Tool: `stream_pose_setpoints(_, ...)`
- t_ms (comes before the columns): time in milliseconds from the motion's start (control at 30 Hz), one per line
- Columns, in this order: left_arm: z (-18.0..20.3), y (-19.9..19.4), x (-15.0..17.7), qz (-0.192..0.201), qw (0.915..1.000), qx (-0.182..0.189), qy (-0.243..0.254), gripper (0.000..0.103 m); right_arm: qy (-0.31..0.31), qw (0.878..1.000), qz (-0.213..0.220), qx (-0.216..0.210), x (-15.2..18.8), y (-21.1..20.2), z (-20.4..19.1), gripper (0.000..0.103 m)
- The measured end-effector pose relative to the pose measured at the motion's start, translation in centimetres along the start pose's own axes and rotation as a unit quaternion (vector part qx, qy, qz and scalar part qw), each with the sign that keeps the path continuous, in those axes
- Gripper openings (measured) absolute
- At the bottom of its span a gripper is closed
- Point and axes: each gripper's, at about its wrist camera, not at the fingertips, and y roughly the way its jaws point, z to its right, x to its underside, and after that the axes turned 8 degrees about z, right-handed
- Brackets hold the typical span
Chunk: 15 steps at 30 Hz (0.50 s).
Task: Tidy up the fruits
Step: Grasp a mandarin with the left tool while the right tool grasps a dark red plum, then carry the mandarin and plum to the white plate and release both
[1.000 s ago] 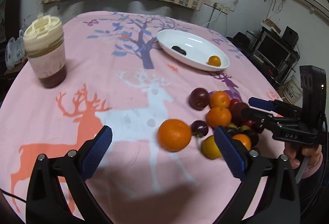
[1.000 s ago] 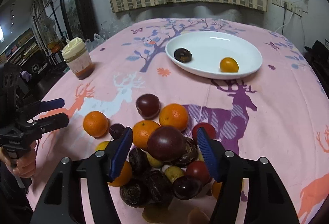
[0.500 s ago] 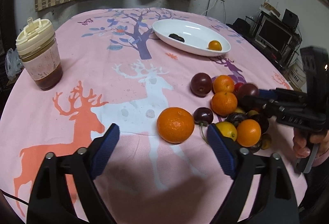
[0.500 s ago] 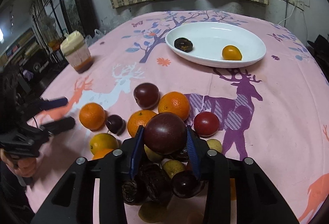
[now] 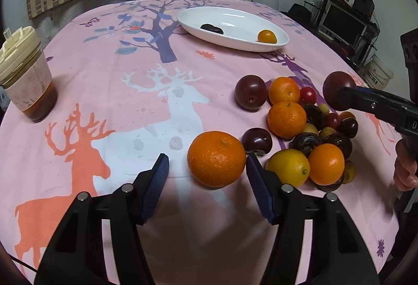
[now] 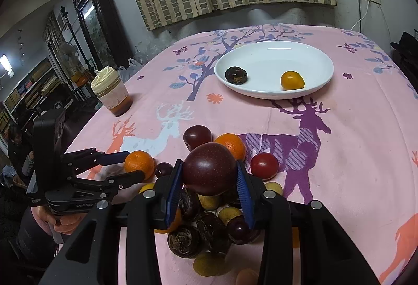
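A pink deer-print tablecloth [image 6: 352, 154] covers the table, a white oval plate [image 6: 313, 55] at its far side holding a dark fruit [image 6: 236, 75] and a small orange [image 6: 292, 80]. A lidded jar [image 5: 24, 75] stands well left. The fruit pile [image 5: 311, 128] crowds the near right. The left gripper [image 5: 206, 172] gapes around a tangerine [image 5: 216, 158]; the right gripper [image 6: 209, 177] clamps a dark plum [image 6: 209, 172] above the pile. "GenRobot" shows on the left tool.

One white plate [image 6: 274, 60] sits upper right of the frame, holding two fruits. One lidded jar [image 6: 111, 90] stands at left. Two tongs appear: left tongs [image 5: 206, 172], right tongs [image 6: 209, 175].
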Motion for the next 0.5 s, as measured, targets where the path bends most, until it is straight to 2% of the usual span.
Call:
stream_pose_setpoints(167,0.62,0.78,0.08,-0.007,0.9998,-0.005,0.016,0.058,-0.001,1.000,0.004,-0.003,0.02,-0.34,-0.15,0.040)
stream_pose_setpoints(233,0.59,1.03,0.15,-0.012,0.9998,-0.004,0.017,0.046,-0.002,1.000,0.006,-0.002,0.04,-0.40,-0.17,0.040)
stream_pose_setpoints(500,0.37,0.26,0.36,-0.010,0.9999,0.001,-0.001,0.045,0.001,1.000,0.004,0.000,0.19,-0.18,0.11,0.040)
